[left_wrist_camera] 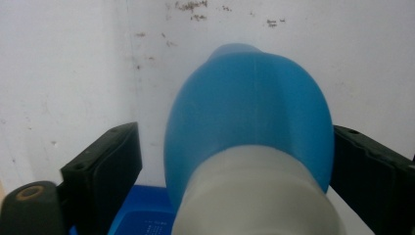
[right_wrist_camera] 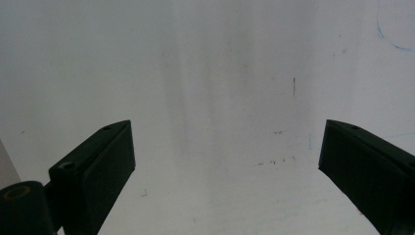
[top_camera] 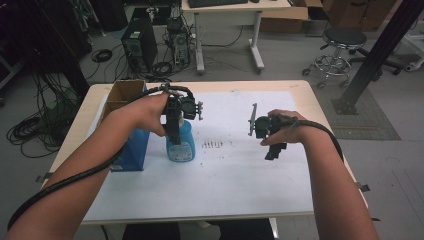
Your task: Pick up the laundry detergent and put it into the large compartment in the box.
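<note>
Grasp step: the left gripper (top_camera: 176, 131) straddles the blue bottle (top_camera: 181, 142), which stands upright just right of the blue box (top_camera: 131, 150); one jaw touches the bottle, the other stands off. The right gripper (right_wrist_camera: 225, 161), well right of the bottle, hangs spread and empty. The next move probably calls for a firm pinch before lifting.

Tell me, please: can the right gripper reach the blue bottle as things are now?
Probably yes. The right gripper hangs open over bare white table, with nothing standing between it and the blue bottle. However, the left gripper already straddles the bottle from above, so only its lower body is free.

No label or text can be read.
</note>
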The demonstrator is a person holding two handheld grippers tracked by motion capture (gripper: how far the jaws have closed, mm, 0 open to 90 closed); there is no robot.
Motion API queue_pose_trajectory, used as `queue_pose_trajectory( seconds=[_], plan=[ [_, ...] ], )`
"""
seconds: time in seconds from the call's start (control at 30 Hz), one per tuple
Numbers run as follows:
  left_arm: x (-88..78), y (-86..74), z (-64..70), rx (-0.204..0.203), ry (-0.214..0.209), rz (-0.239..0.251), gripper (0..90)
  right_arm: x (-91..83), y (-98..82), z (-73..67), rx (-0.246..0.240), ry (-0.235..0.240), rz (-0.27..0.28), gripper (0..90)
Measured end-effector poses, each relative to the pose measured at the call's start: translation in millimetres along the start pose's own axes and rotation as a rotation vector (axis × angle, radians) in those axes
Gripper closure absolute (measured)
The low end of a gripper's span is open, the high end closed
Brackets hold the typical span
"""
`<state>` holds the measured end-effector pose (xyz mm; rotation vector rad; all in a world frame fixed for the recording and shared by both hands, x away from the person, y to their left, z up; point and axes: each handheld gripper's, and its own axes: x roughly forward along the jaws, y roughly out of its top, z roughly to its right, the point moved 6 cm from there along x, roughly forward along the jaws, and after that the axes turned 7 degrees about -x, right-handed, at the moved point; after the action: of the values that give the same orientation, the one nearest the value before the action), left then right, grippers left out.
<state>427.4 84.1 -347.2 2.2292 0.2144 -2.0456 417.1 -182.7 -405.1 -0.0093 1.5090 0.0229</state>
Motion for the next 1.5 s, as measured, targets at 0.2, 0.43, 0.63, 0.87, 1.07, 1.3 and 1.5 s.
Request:
queue_pose_trajectory(
  seconds=[0.2,0.43,0.63,0.87,1.07,1.3,1.5],
  plan=[
    [0.2,0.8,-0.2,0.011,0.007,-0.001,15.5,-0.1,-1.3,0.3,-0.001,-0.002,0.003,6.3],
    [0.6,1.3,0.9,0.012,0.002,-0.003,18.4,1.1,-2.0,0.6,0.000,0.001,0.000,6.3],
    [1.1,0.7,1.4,0.018,0.003,-0.012,20.2,1.5,-1.4,0.9,-0.003,0.001,0.004,6.3],
    [0.0,0.6,2.3,0.019,0.006,-0.005,25.7,1.6,-1.5,0.3,-0.003,0.001,0.002,6.4],
    [0.3,0.9,2.8,0.025,0.007,-0.010,30.0,1.3,-1.4,0.1,-0.003,0.000,0.005,6.4],
    [0.9,1.4,4.0,0.035,0.009,-0.023,35.2,1.7,-2.1,0.1,-0.001,0.001,0.002,6.4],
    [0.3,1.5,3.5,0.032,-0.001,-0.028,36.2,3.4,-1.1,0.4,-0.002,0.003,0.003,6.5]
  ],
)
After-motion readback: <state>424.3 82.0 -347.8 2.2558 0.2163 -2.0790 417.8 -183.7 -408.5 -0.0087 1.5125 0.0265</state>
